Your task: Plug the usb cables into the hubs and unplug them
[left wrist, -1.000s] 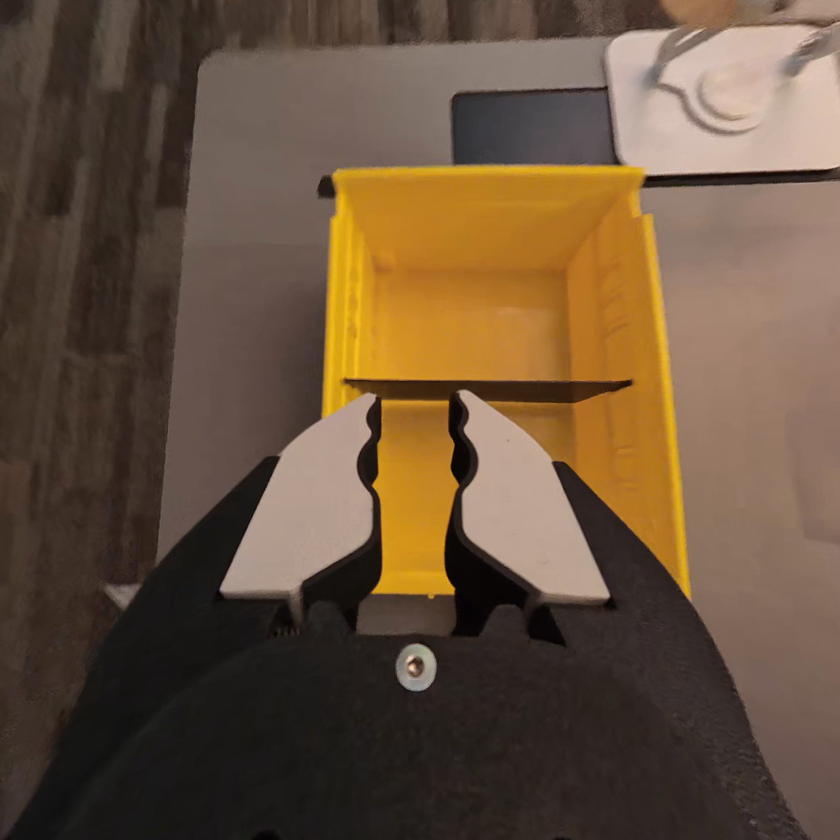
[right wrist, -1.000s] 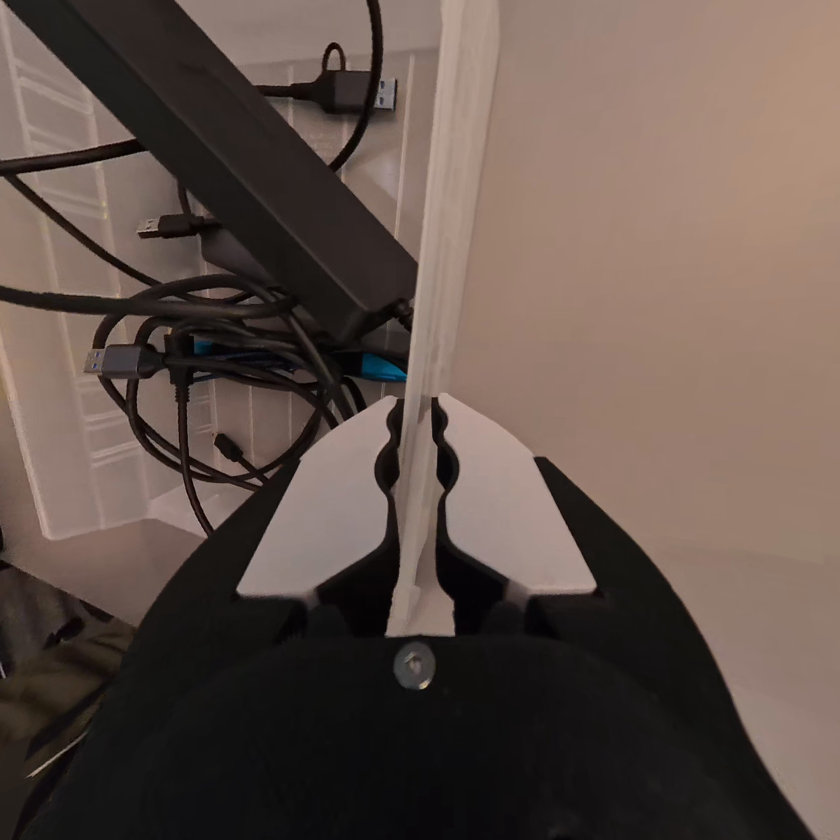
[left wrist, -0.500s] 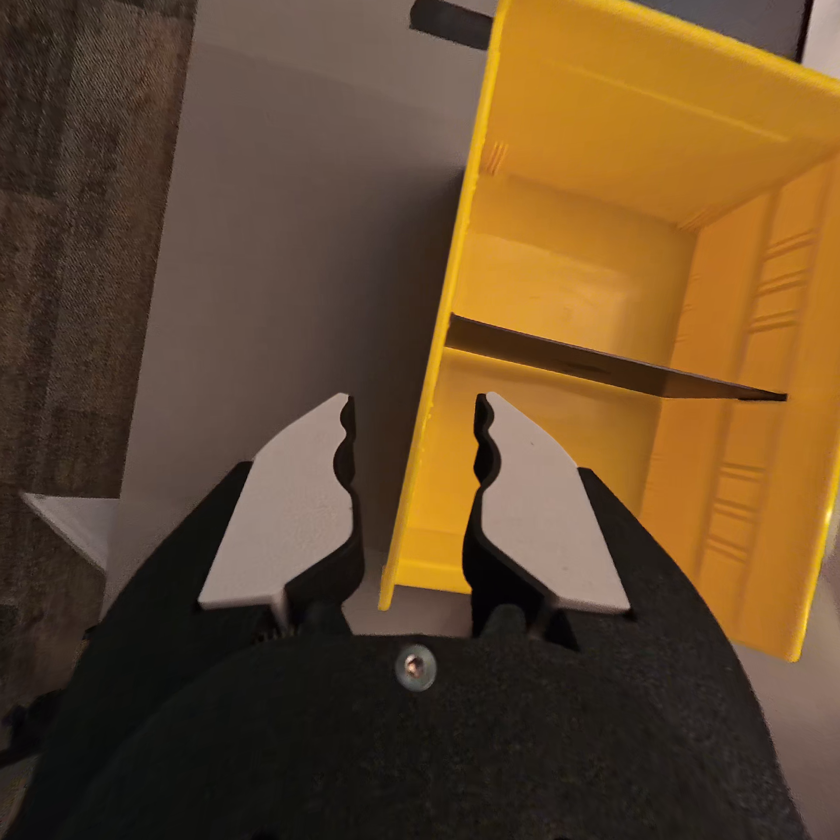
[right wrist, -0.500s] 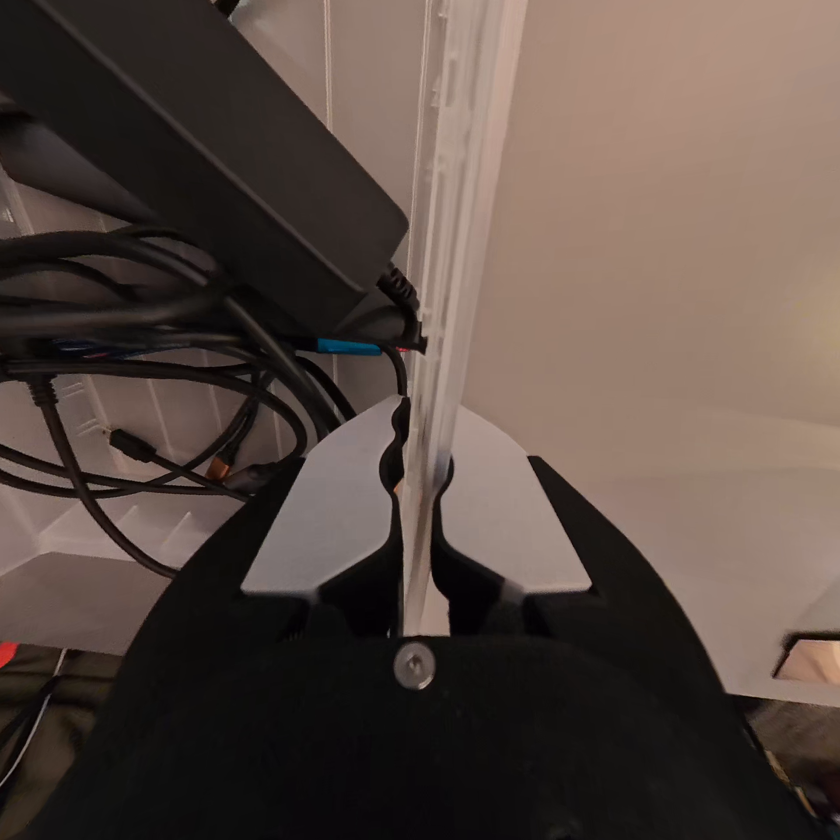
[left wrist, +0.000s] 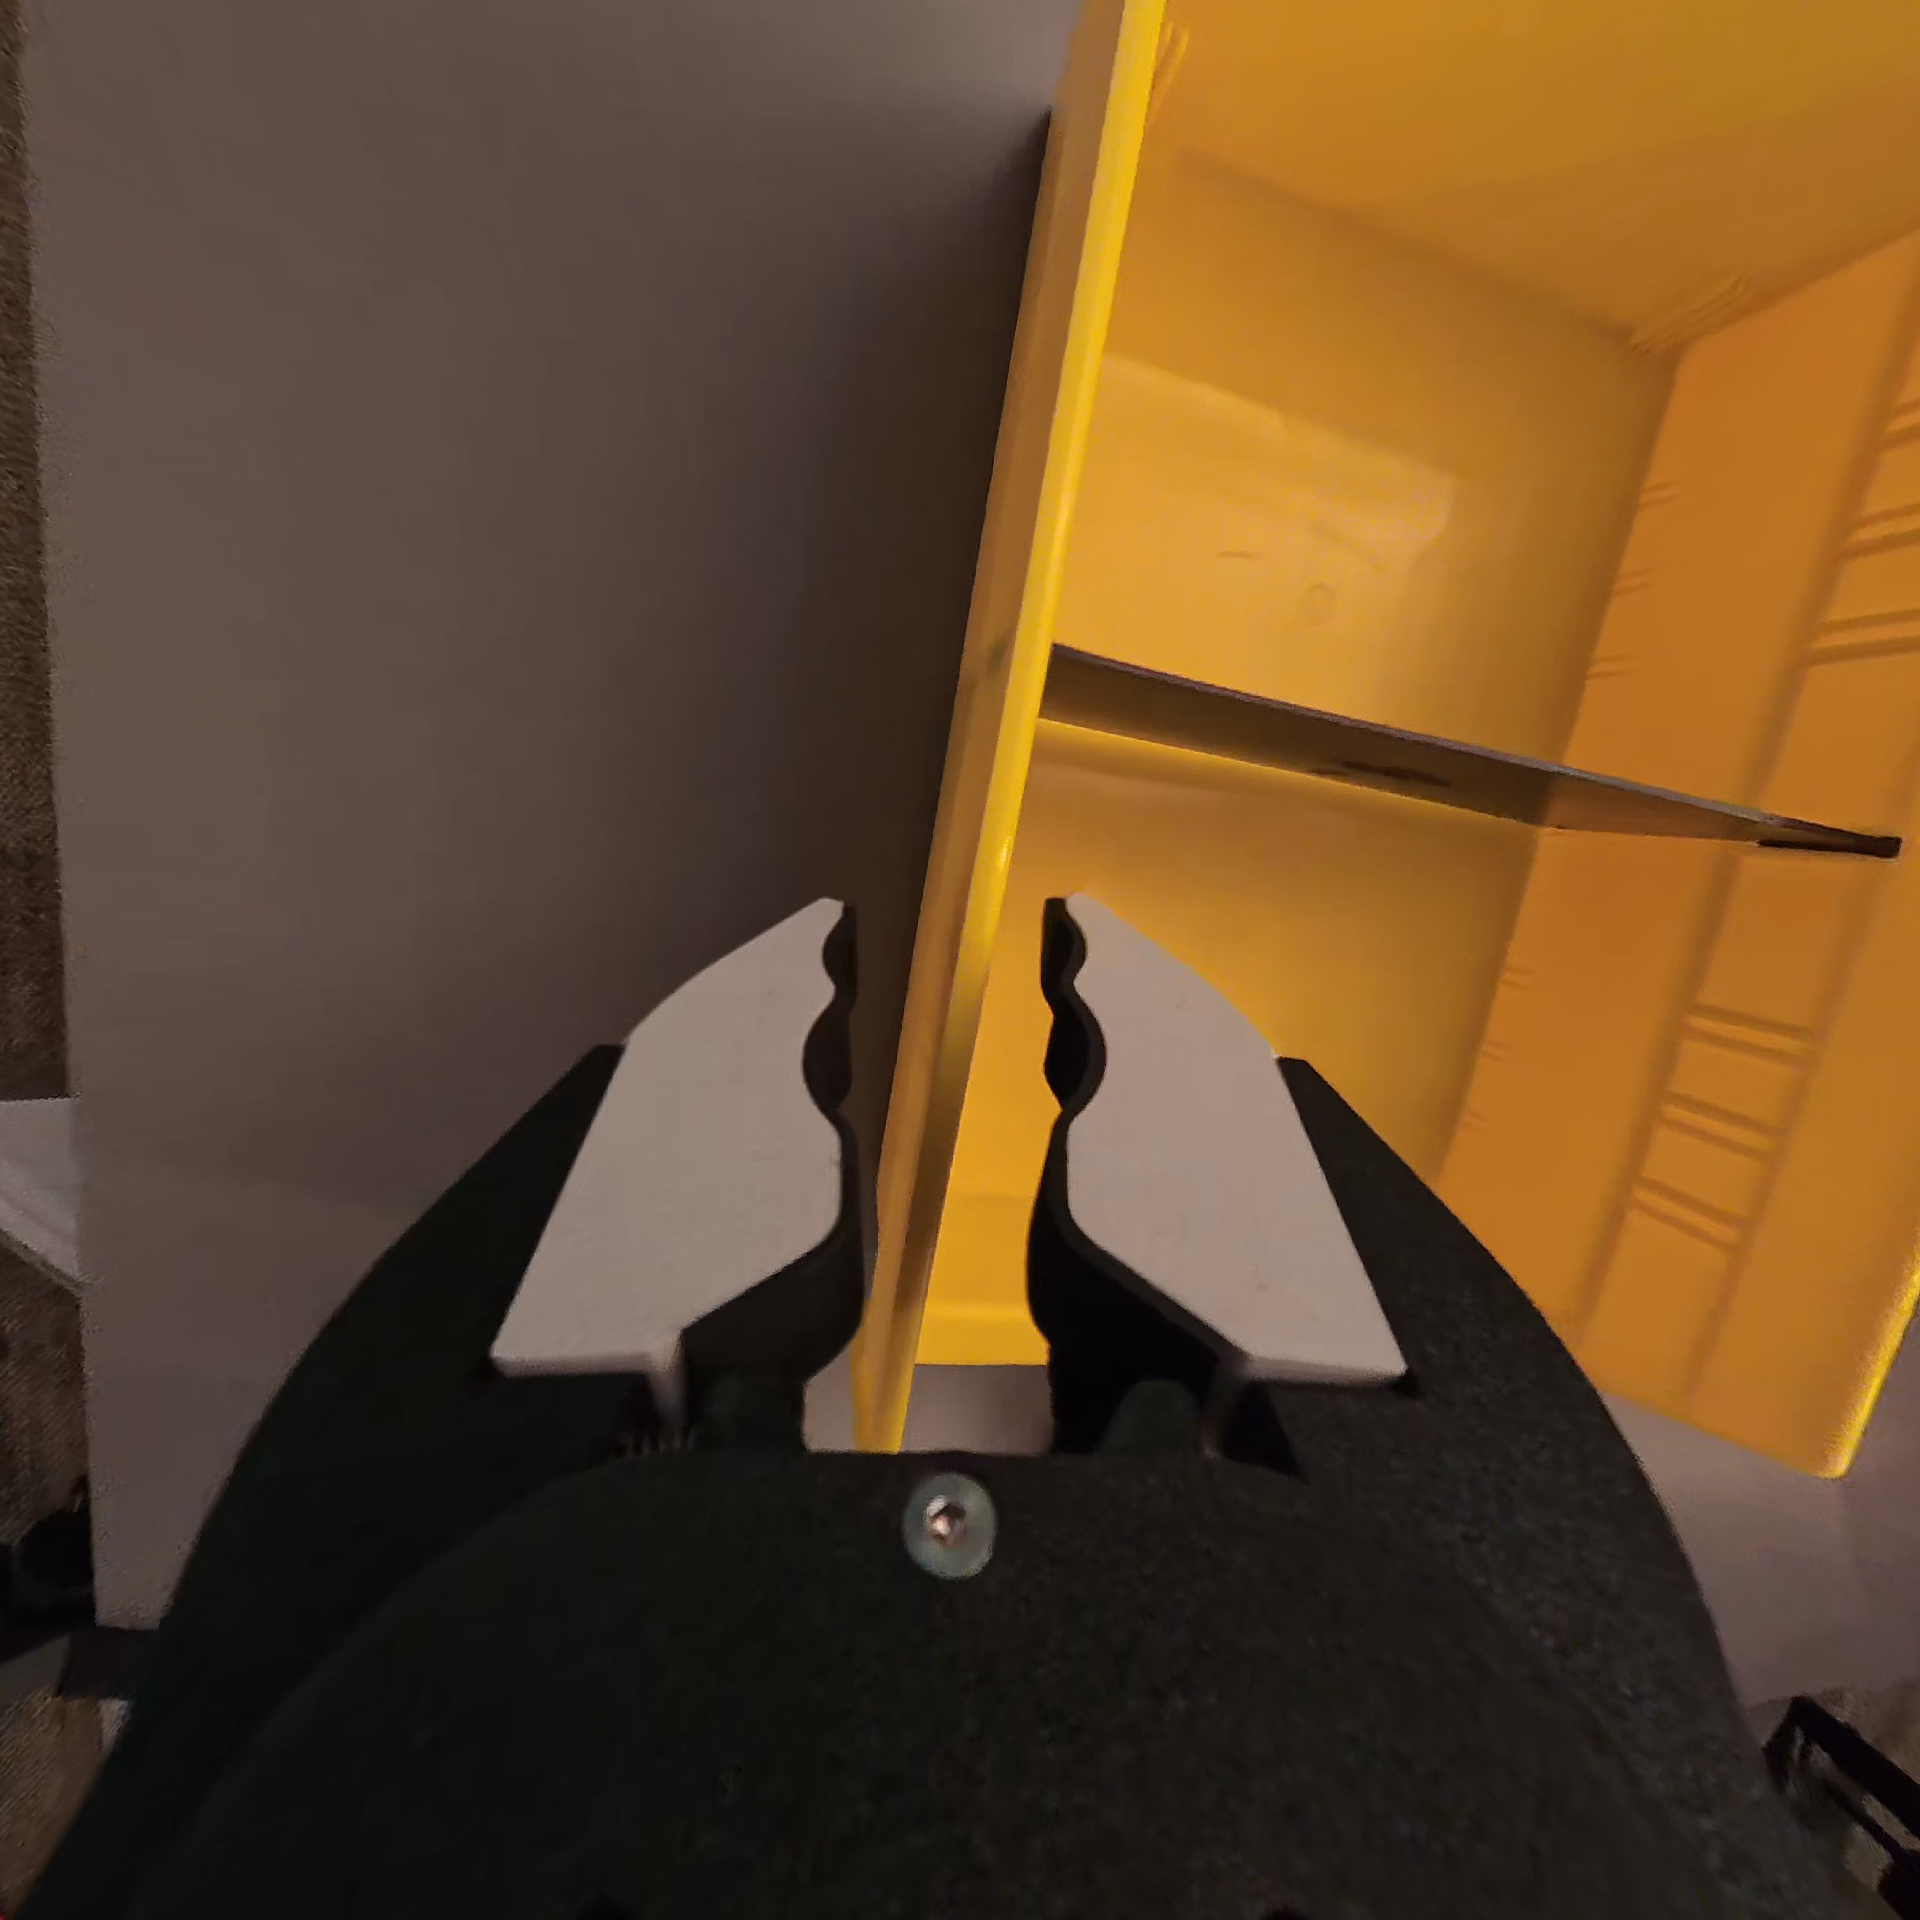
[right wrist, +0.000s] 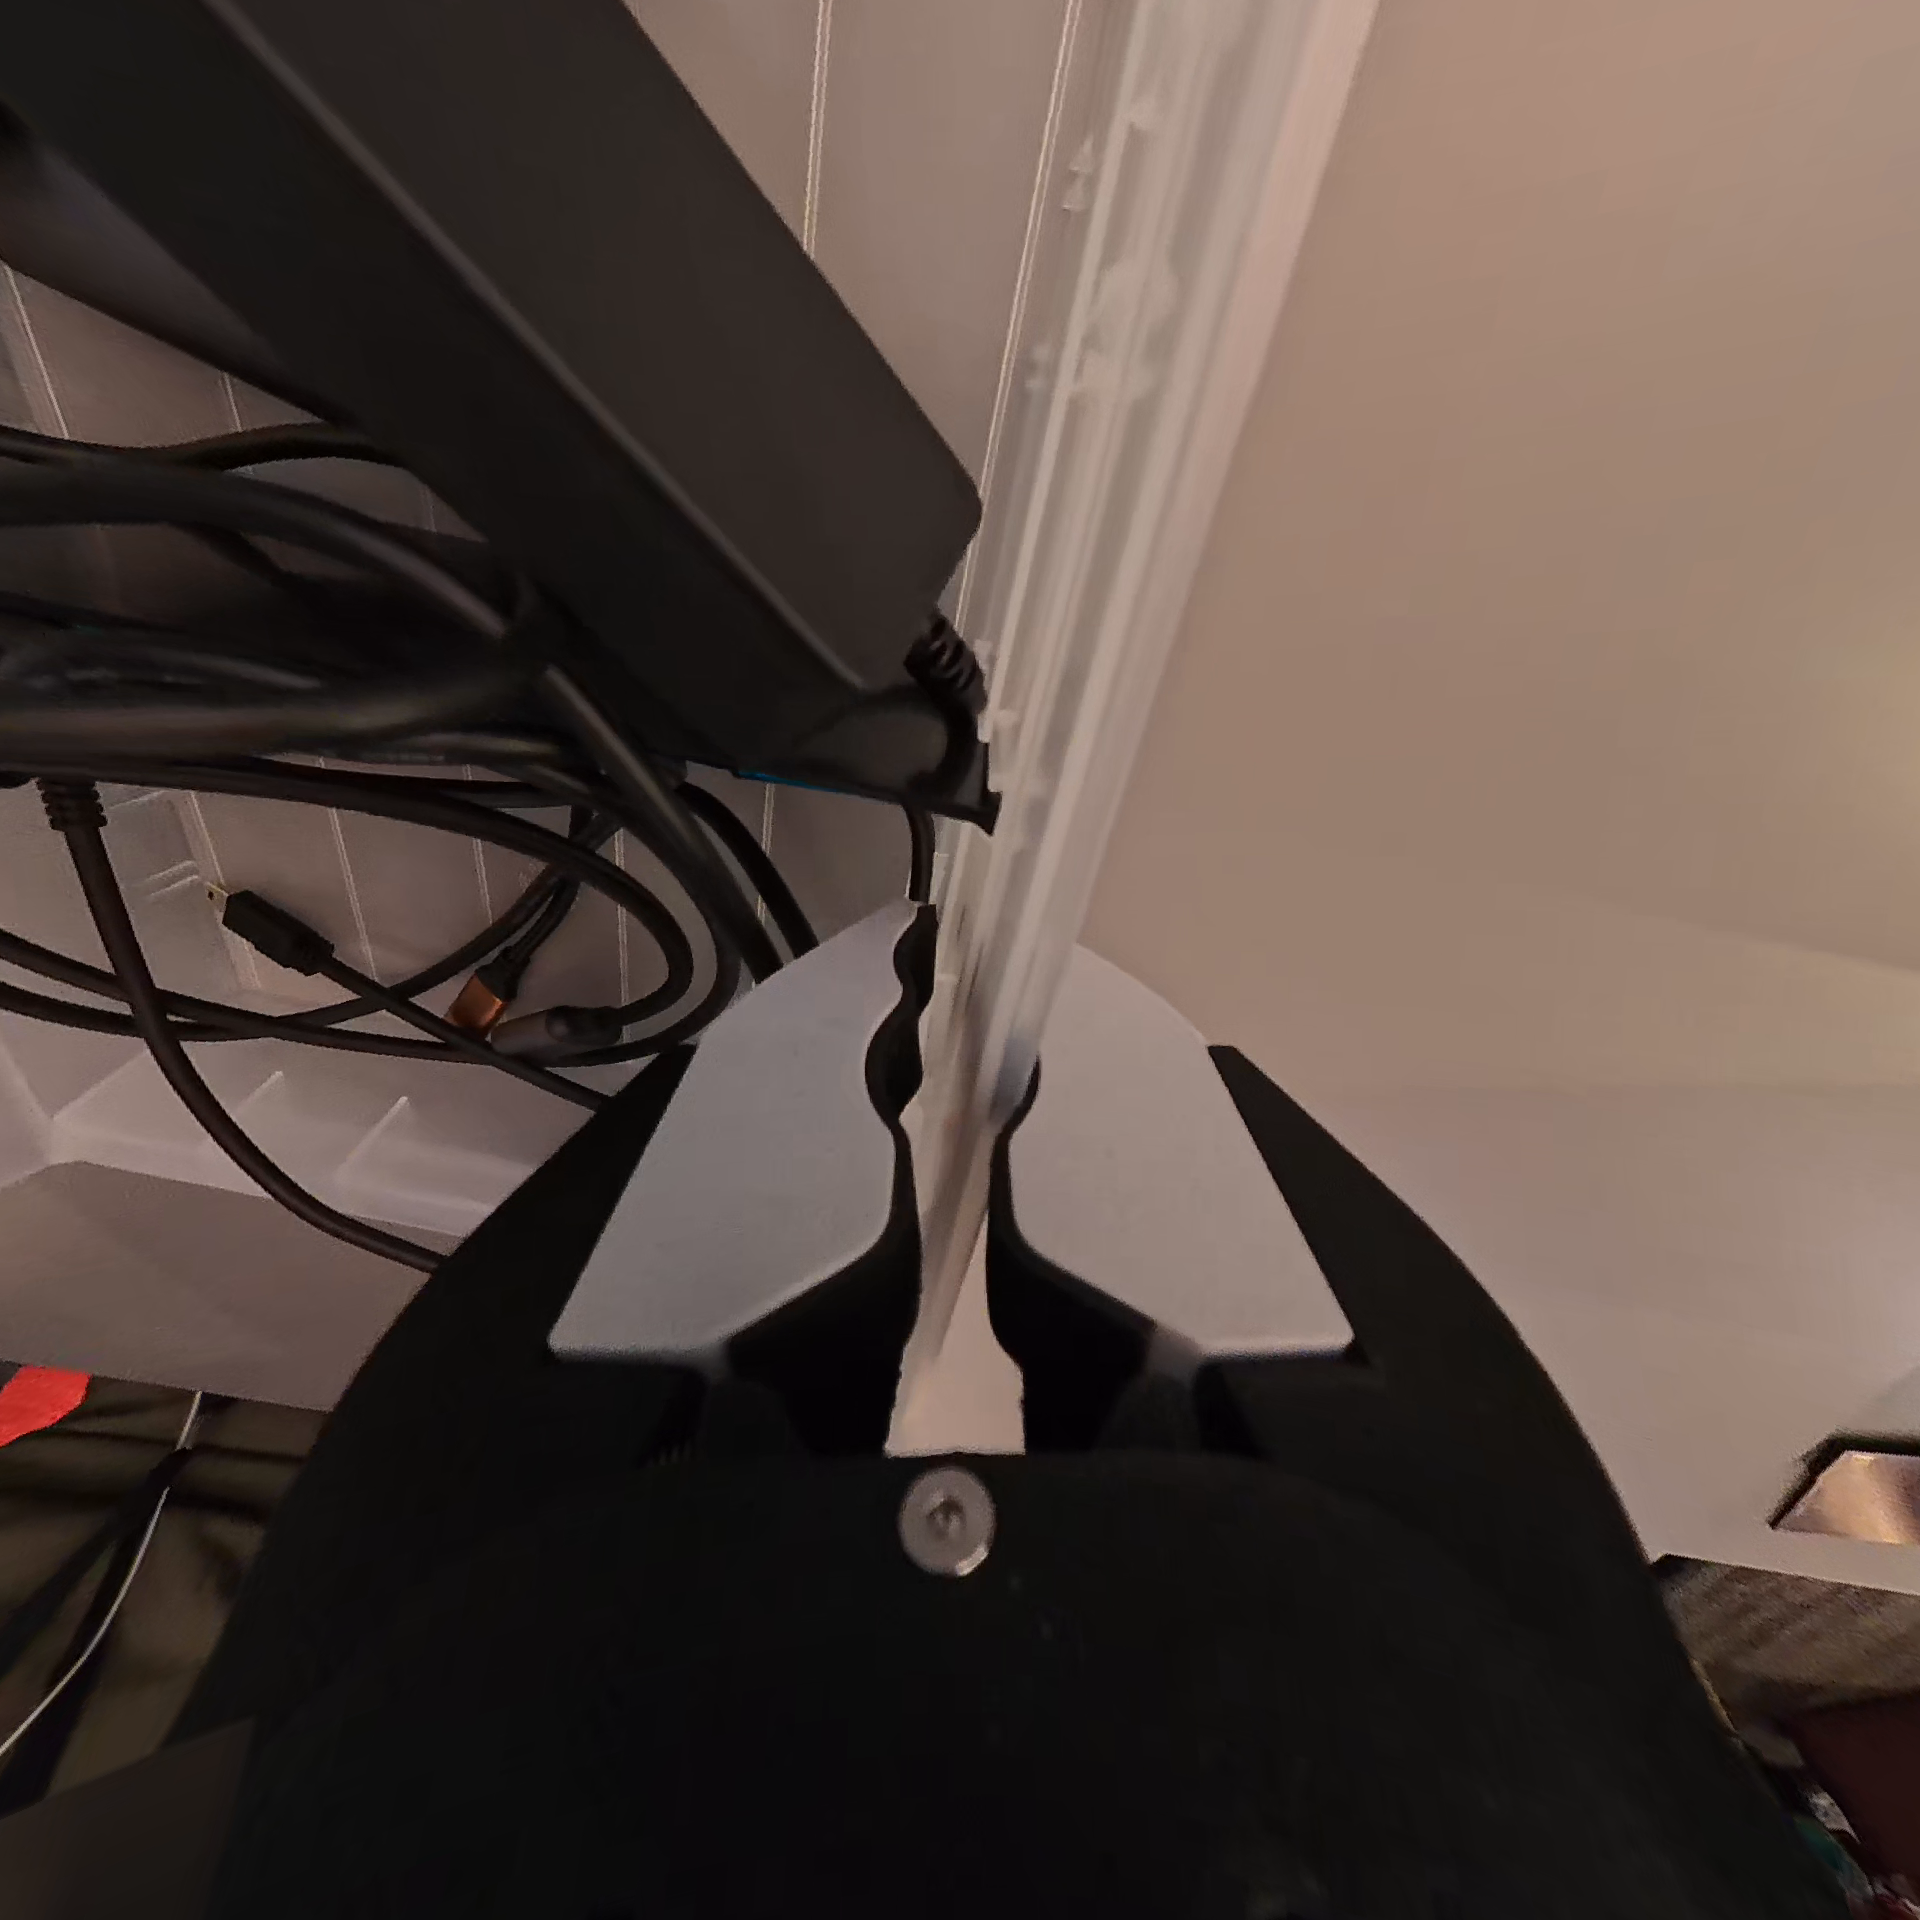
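Now our left gripper point(left wrist: 948, 914) is open around one wall of the empty yellow plastic bin point(left wrist: 1049, 582), ready to grab it. Our right gripper point(right wrist: 971, 935) pinches the see-through plastic box's wall point(right wrist: 1132, 499). The black cables point(right wrist: 312, 748) and long black hub point(right wrist: 540, 343) lie inside.

Fingers point(right wrist: 769, 1122) clamping clear bin wall point(right wrist: 1101, 540)

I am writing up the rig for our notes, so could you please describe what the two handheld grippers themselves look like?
Both look alike. The left gripper and right gripper each have a rough matte black body, two pale grey wedge-shaped fingers with wavy black inner pads, and one silver hex screw centred below. No cables, markings or sleeves show.
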`<state>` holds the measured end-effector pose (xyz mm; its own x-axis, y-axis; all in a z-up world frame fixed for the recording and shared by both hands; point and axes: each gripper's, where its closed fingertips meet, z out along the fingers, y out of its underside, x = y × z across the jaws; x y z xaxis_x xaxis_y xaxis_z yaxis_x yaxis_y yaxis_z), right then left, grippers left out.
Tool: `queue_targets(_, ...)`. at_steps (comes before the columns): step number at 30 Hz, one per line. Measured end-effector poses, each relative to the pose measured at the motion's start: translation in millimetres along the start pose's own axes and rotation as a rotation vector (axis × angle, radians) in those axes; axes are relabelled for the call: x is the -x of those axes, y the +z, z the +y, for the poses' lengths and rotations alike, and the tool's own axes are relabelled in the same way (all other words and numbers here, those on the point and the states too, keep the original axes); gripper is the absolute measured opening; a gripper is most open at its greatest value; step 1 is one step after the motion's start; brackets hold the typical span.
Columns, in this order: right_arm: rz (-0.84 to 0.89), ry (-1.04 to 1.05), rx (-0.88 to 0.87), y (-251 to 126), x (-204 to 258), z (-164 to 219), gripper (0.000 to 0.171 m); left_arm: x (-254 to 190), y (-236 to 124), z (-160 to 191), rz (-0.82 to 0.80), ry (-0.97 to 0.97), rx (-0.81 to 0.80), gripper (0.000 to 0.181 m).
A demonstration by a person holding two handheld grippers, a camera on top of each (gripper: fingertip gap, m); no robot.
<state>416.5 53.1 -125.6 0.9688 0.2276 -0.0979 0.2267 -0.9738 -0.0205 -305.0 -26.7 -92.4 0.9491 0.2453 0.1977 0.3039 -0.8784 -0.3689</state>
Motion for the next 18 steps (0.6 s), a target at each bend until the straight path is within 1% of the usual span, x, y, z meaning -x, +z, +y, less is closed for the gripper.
queue_targets(4,-0.003,0.005,0.008,0.1,2.8,0.2,0.007,-8.3,8.7,5.5,0.047,-0.002,0.055,0.02)
queue_targets(10,-0.002,-0.014,0.015,0.5,7.1,-0.4,0.008,-9.3,15.9,10.6,-0.024,0.039,0.118,0.021)
queue_targets(18,-0.001,-0.035,0.024,1.3,17.6,-3.8,0.008,-40.3,26.7,19.9,-0.065,0.194,0.235,0.014)
